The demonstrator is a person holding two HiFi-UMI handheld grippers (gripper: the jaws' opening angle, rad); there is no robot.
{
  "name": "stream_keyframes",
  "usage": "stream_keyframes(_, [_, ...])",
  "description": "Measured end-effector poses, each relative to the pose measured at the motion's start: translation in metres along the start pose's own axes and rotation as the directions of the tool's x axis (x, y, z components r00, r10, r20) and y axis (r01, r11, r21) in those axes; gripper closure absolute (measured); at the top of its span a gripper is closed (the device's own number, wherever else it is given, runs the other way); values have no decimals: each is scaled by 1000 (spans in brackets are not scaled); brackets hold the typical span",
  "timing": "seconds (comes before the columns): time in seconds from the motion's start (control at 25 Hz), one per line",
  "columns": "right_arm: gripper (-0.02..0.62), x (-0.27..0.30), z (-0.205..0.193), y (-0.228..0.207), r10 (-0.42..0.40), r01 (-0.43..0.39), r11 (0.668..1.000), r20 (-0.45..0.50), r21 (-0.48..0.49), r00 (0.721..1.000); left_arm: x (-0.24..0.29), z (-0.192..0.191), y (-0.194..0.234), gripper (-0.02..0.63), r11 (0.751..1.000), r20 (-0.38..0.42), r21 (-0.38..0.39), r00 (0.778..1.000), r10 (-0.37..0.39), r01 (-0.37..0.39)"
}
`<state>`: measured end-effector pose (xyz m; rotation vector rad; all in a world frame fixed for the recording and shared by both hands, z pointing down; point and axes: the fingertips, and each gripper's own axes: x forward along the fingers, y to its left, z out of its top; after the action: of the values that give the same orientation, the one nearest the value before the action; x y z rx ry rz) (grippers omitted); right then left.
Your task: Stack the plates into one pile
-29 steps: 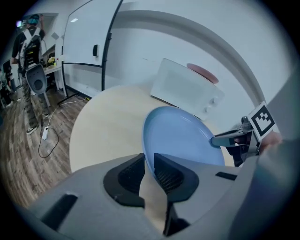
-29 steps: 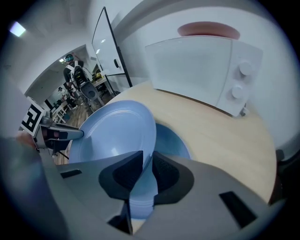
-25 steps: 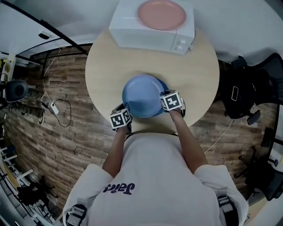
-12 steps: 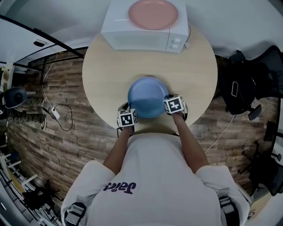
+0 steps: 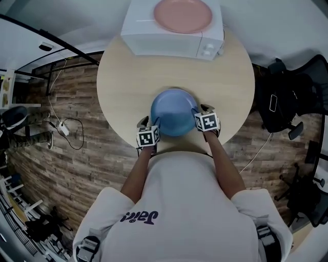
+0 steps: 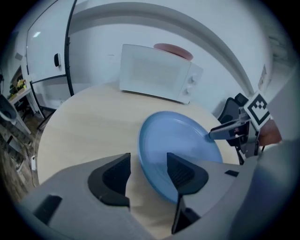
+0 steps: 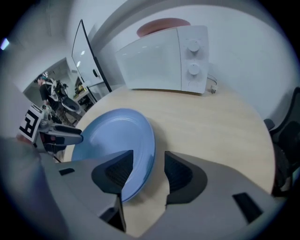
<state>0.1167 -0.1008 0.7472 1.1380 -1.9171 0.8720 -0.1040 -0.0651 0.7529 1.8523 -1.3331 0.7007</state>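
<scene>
Blue plate (image 5: 174, 110) on table (image 5: 228, 77), left gripper (image 6: 149, 160), right gripper (image 7: 149, 158) jaws just opened, spread astride its rim

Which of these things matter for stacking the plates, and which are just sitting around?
Job: blue plate; pink plate on the microwave; left gripper and right gripper, fingers just opened, the blue plate's rim between them.
Just around: microwave, round table, office chair, floor cables.
</scene>
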Motion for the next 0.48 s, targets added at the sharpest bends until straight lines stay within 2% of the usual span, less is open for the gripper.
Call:
stream_keyframes(0.08, [393,1,-2,3,78,-86,990,71,114,994,1,2,2,370,996,26,-73,999,-45,46])
stream_keyframes(0.12, [393,2,-7,3,113,-133,971,105,199,988,2,1,2,368,990,37,-122,997,-72,76])
stream_keyframes(0.24, [394,7,-25,1,180,-253,862,200,439,963,7,-3,3,368,952,75,-259,986,-151,165])
stream_keyframes(0.32, [394,9,-34,-1,183,-283,802,235,526,955,10,-7,4,368,929,85,-317,982,-170,188])
stream_keyframes(0.4, [405,11,-41,-3,176,-279,789,233,548,956,13,-12,5,370,915,77,-358,982,-170,186])
stream_keyframes(0.48, [463,12,-42,-1,181,-274,803,222,529,958,17,-16,5,373,909,65,-375,983,-169,181])
